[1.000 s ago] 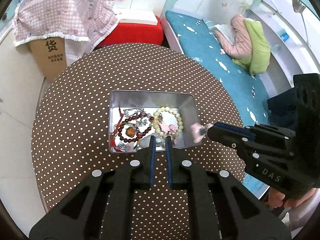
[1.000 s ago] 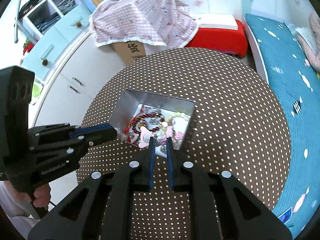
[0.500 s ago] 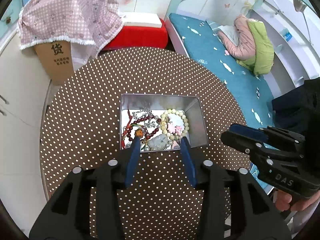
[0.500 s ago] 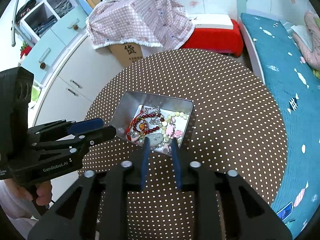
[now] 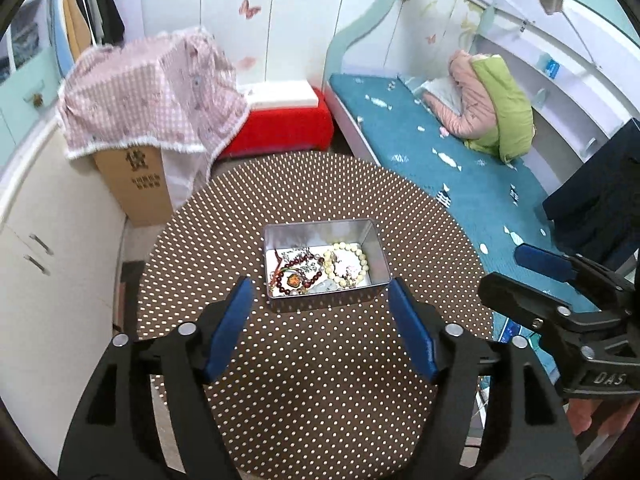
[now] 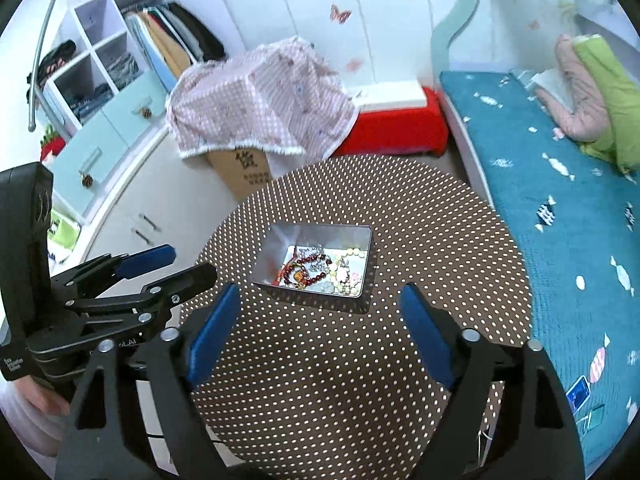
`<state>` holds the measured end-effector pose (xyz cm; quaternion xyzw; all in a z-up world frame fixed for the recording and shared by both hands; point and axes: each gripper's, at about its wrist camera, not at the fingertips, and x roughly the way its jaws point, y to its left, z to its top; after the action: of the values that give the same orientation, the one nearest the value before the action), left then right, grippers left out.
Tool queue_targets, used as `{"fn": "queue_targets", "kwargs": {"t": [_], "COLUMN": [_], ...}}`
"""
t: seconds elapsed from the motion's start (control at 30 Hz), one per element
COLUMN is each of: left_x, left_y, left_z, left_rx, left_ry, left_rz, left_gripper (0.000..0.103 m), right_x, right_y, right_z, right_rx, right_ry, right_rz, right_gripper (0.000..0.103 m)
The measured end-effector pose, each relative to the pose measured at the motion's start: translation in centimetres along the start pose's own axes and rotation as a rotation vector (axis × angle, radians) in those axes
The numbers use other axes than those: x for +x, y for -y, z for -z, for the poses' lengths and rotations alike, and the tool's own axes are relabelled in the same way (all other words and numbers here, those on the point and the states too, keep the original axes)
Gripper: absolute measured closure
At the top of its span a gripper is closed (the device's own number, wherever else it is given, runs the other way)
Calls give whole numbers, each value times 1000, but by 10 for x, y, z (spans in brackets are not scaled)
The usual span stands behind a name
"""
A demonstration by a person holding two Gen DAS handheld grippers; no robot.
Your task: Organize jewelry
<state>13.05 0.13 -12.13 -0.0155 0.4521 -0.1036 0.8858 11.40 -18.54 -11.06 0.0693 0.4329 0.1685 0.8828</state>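
Both the left gripper (image 5: 320,292) and right gripper (image 6: 320,296), now spread wide and empty, have withdrawn toward 6 o'clock from the jewelry-filled tin (image 5: 376,248), suggesting sorting is complete.

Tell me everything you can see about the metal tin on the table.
The metal tin is a shallow, rectangular, silvery box with rounded corners and no lid on it. It sits flat near the middle of the round polka-dot table. Inside lie a cream bead bracelet, a dark red bead bracelet and tangled silvery pieces. Neither gripper touches it.
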Motion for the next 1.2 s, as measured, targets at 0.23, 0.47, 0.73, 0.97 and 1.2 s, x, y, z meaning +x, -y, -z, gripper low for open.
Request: {"fn": "queue_targets", "kwargs": {"t": [0.23,0.47,0.73,0.97,1.2], "left_x": [-58,-104,-138,-146,-146], "left_y": [10,24,46,48,48], "left_z": [6,3,2,6,9], "left_rx": [24,8,18,10,10], "left_ry": [105,206,291,313,317], "left_rz": [-24,-48,-96,-101,-104], "left_gripper": [25,23,23,23,22], "right_x": [-48,-83,-109,-111,-115], "right_y": [-22,-31,-30,-28,-28], "right_z": [5,-3,-7,-2,-1], "right_rx": [-30,-78,-122,-117,-109], "right_ry": [115,205,274,285,292], "right_rz": [17,15,-16,-22,-30], "right_gripper": [10,8,8,8,8]}}
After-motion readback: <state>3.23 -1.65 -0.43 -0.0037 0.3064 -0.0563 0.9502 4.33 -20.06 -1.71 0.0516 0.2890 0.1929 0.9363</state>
